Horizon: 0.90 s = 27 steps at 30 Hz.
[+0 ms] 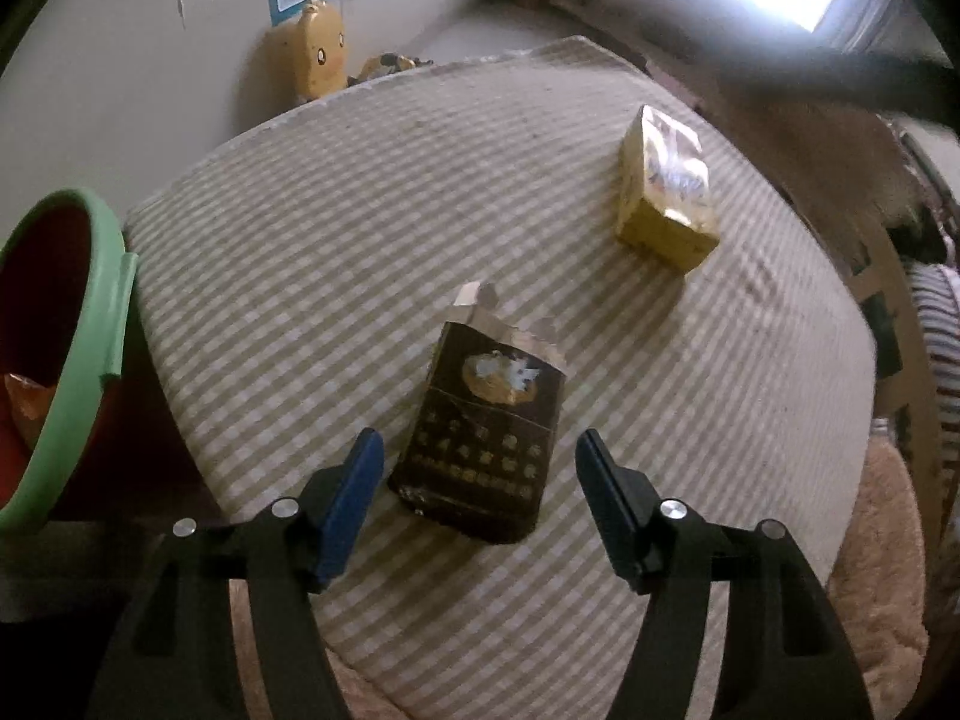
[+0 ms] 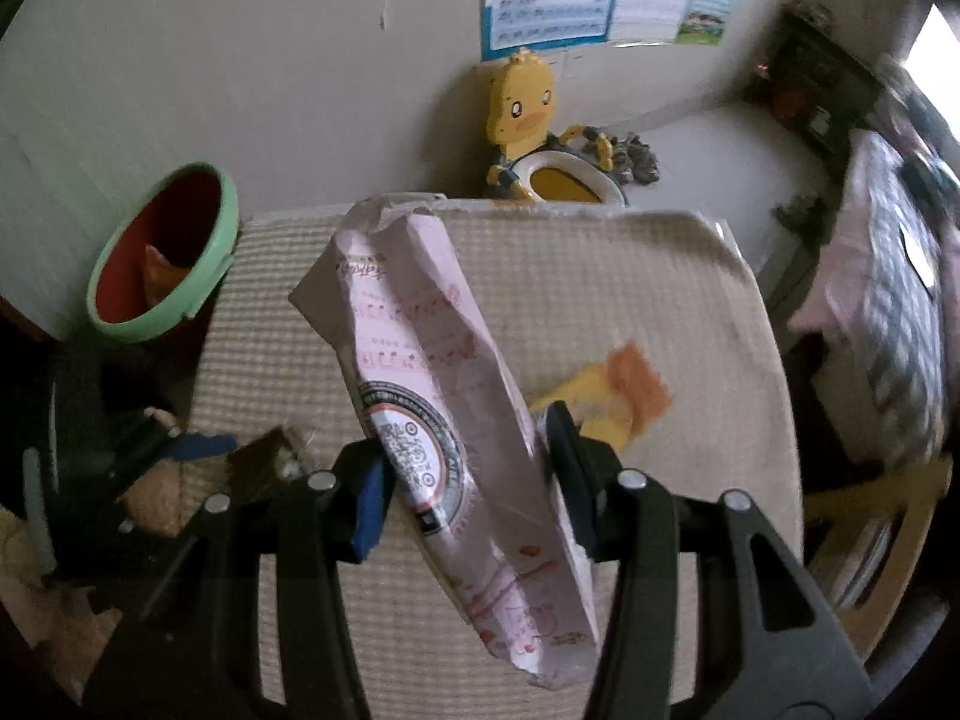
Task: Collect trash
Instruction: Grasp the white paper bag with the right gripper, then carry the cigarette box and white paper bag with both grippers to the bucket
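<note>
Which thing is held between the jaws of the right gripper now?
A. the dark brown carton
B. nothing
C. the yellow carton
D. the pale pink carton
D: in the right wrist view the right gripper has both blue pads pressed on the pale pink carton, which hangs above the checked cushion.

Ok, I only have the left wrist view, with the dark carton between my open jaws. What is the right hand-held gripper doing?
Observer: The right hand-held gripper is shut on a crumpled pink carton.
Operator: Is it over the bin?
Observer: No. The carton hangs over the checked tablecloth, and the green-rimmed bin is off to its left.
Operator: Any marking on it?
Observer: A QR code inside a round seal faces the camera.
</note>
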Available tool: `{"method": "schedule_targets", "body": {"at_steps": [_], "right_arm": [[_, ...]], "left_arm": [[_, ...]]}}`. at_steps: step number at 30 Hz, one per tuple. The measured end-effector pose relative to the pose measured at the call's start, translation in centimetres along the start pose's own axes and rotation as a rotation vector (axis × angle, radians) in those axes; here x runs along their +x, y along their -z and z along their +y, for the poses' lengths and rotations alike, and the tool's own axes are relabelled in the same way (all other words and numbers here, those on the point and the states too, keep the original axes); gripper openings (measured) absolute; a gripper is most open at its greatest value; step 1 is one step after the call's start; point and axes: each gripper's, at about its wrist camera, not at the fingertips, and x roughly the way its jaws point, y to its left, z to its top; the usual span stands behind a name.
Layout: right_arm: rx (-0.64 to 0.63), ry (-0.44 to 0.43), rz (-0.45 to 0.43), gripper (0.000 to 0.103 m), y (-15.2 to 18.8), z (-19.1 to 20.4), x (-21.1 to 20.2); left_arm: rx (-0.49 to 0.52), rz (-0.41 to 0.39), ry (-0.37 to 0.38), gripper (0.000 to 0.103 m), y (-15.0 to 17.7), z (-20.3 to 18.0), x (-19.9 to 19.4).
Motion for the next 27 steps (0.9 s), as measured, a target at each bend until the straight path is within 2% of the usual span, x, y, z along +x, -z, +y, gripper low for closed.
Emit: {"method": "schedule_targets", "body": {"at_steps": [3, 6, 9, 13, 19, 27], "right_arm": [[0.090, -0.001, -0.032, 0.047, 2.7, -0.4, -0.7], [0.212, -0.039, -0.051, 0.047, 5.1, -1.0, -1.1], [0.293, -0.068, -0.075, 0.047, 6.7, -1.4, -1.7], [0.344, -0.085, -0.109, 0.047, 7.7, -1.7, -3.0], [0.404, -0.093, -0.250, 0.047, 7.8, -1.6, -6.4], [0.383, -0.106, -0.321, 0.047, 7.5, -0.4, -9.0]], "left_arm": [[0.004, 0.005, -0.022, 0.063, -0.2, -0.1, 0.4], [0.017, 0.014, -0.027, 0.054, -0.3, -0.5, 0.7], [0.020, 0.001, -0.026, 0.052, -0.4, -0.9, 0.4], [0.001, -0.087, -0.052, 0.050, -0.4, -1.4, -2.3], [-0.039, -0.282, -0.135, 0.050, -1.3, -1.5, -9.2], [-0.039, -0.464, -0.199, 0.050, -1.9, -2.7, -15.7]]}}
